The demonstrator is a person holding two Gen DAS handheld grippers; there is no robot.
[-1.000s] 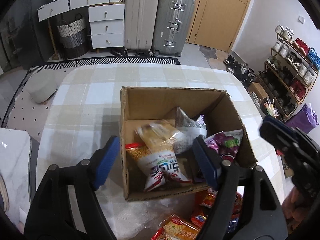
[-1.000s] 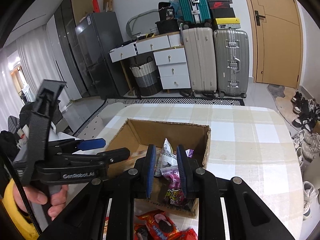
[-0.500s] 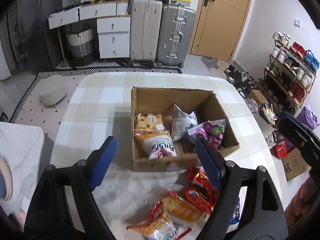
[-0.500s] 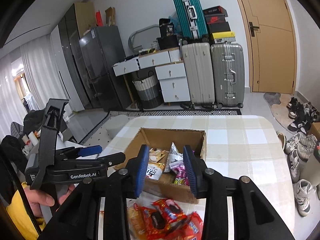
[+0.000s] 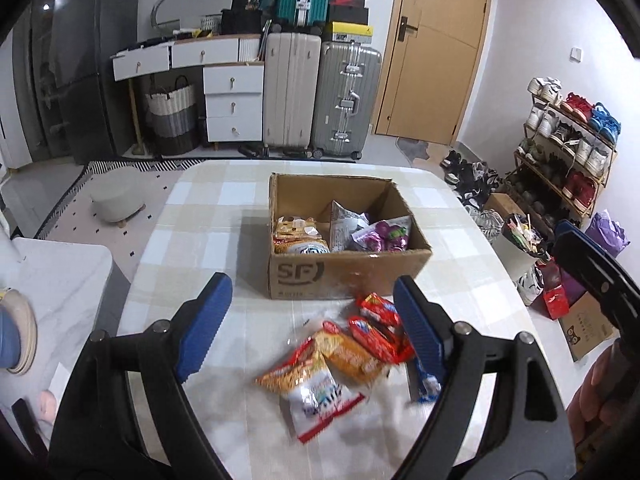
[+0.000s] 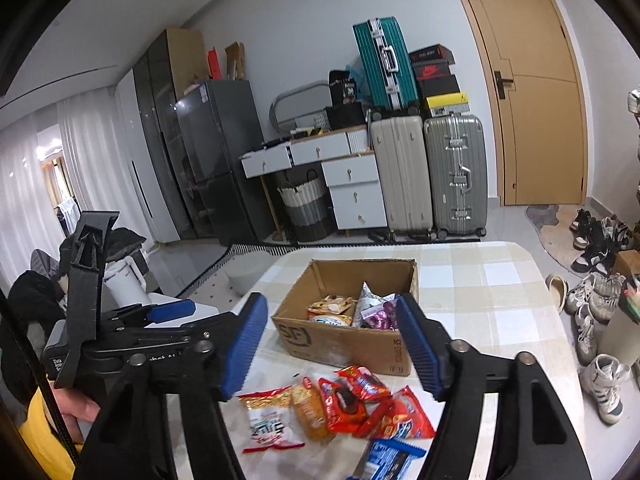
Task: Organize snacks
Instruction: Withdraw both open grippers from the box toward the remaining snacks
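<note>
A cardboard box [image 5: 348,270] stands on the checked table [image 5: 192,248], holding an orange snack bag [image 5: 298,236], a silver packet [image 5: 344,226] and a purple bag [image 5: 382,236]. The box also shows in the right wrist view [image 6: 340,340]. Several loose snack packs [image 5: 344,356] lie on the table in front of the box, red, orange and white ones, also seen in the right wrist view [image 6: 340,404], with a blue pack [image 6: 390,462] nearest. My left gripper [image 5: 310,332] is open and empty above the loose packs. My right gripper [image 6: 332,344] is open and empty, back from the box.
Suitcases [image 5: 320,96], white drawers [image 5: 234,108] and a door [image 5: 432,60] stand beyond the table. A shoe rack [image 5: 568,140] is at the right. A grey stool [image 5: 116,200] sits on the floor at the left. The left gripper's body [image 6: 120,320] shows left of my right one.
Both grippers have pulled back and up from the box. The right gripper has opened wide. The loose packs in front of the box have come into view.
</note>
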